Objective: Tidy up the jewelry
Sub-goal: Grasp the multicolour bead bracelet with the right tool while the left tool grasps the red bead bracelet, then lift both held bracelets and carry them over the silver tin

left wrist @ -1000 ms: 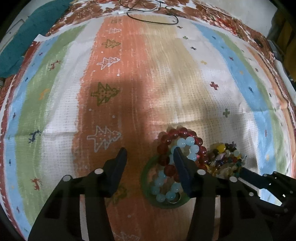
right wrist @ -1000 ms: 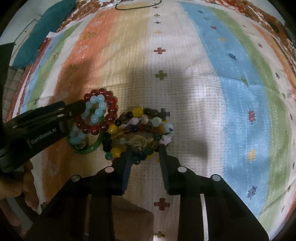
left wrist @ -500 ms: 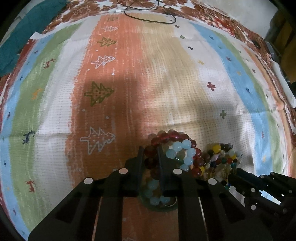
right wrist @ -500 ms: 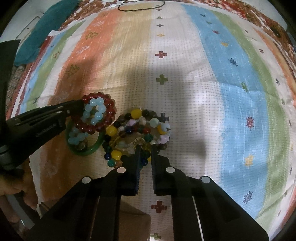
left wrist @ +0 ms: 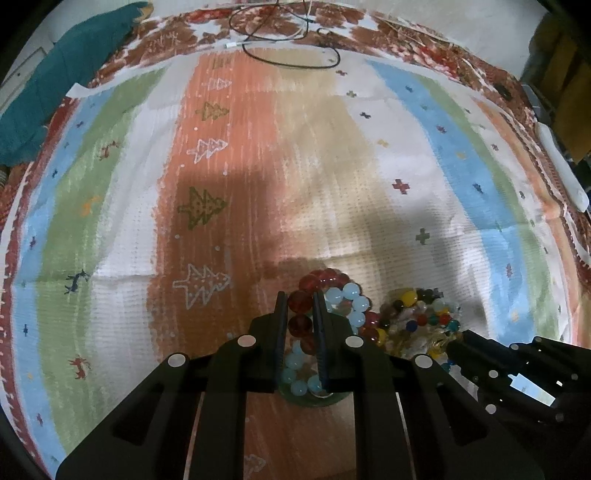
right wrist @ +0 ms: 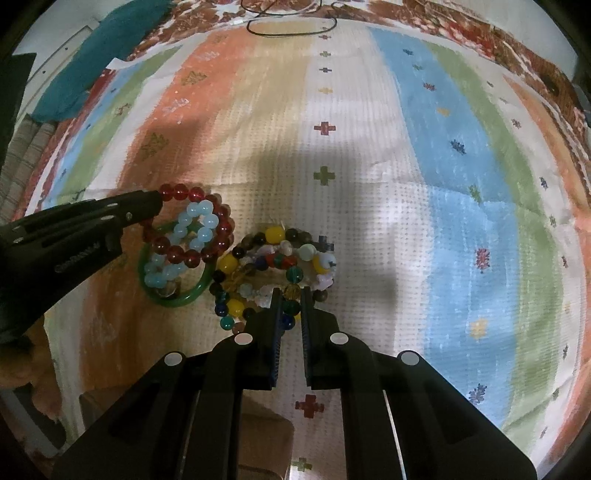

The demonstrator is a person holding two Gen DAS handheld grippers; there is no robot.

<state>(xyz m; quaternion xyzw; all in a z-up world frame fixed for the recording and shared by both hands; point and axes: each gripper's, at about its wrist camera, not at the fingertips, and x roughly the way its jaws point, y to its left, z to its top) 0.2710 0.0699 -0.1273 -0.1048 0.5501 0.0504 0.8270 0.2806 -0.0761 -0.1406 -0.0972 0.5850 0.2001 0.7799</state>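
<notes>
Striped woven cloth (left wrist: 332, 192) covers the whole work surface: bands of orange, beige, white, blue and green, printed with small trees, crosses and deer; fold creases run across it. Under it, a red-brown and white patterned cloth (left wrist: 177, 40) shows along the far edge. Thin black cable (left wrist: 295, 64) looped on the far end, with a white cable (left wrist: 295, 35) crossing it. Dark teal fabric (left wrist: 66, 81) bunched at the far left corner. Long white object (left wrist: 561, 166) lies along the right edge, type unclear. Brown cardboard-like piece (right wrist: 266, 435) at the near edge, mostly hidden.
</notes>
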